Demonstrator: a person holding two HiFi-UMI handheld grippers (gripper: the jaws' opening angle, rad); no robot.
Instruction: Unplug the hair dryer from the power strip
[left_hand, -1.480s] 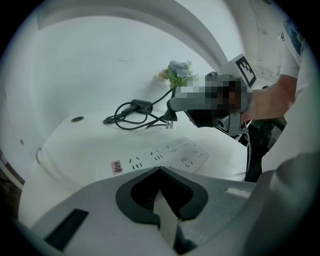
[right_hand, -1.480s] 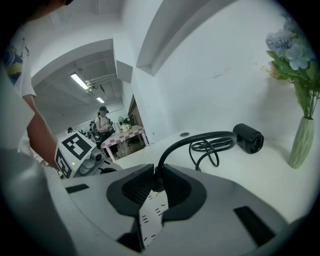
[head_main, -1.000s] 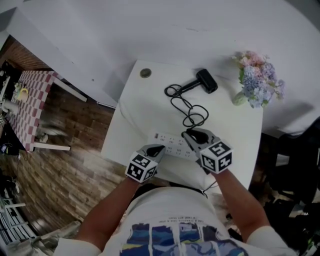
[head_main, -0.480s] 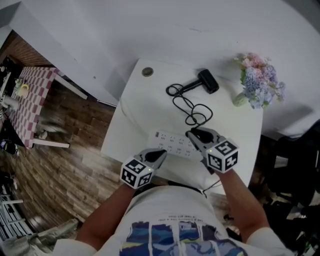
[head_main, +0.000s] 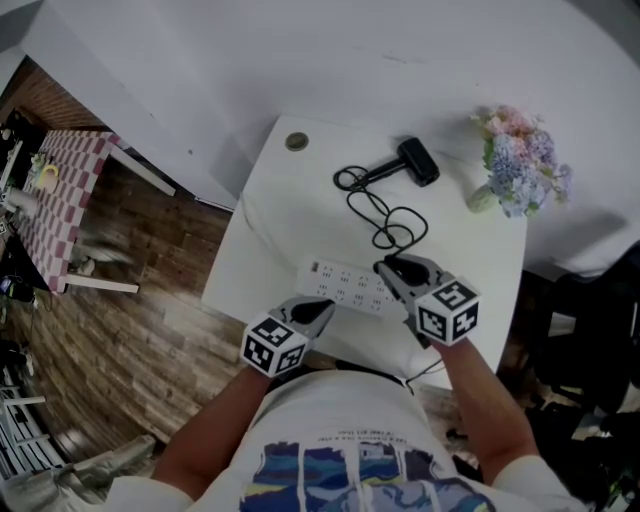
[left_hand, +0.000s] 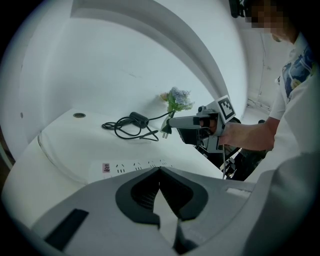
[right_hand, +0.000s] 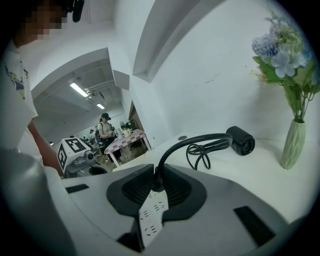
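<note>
Nearest, at the front edge of the white table (head_main: 260, 230): left gripper (head_main: 322, 308), jaws pressed tip to tip with nothing between, aimed at the power strip (head_main: 345, 285) just ahead and not resting on it. Just to its right, right gripper (head_main: 386, 268), jaws narrowed and clamped on the black plug (right_hand: 156, 184) of the hair dryer's cord. Plug raised clear of the strip, prongs bare in the air in the left gripper view. Directly beneath the plug, the white strip lying flat across the near part of the table, small red switch (left_hand: 106, 167) at its left end.

Further out, black cord (head_main: 390, 228) arching up from the plug, then dropping into loose loops on the middle of the tabletop. Beyond the loops, black hair dryer (head_main: 415, 160) lying on its side toward the back. At the back right corner, pale vase (head_main: 482, 198) standing upright with blue and pink flowers (head_main: 520, 155), apart from the dryer. At the back left, small round grommet (head_main: 296, 142) set in the tabletop. Behind all of it, plain white wall. Off to the left, wood floor and a checked table (head_main: 60, 200); far off beside it in the right gripper view, a standing person (right_hand: 106, 129).
</note>
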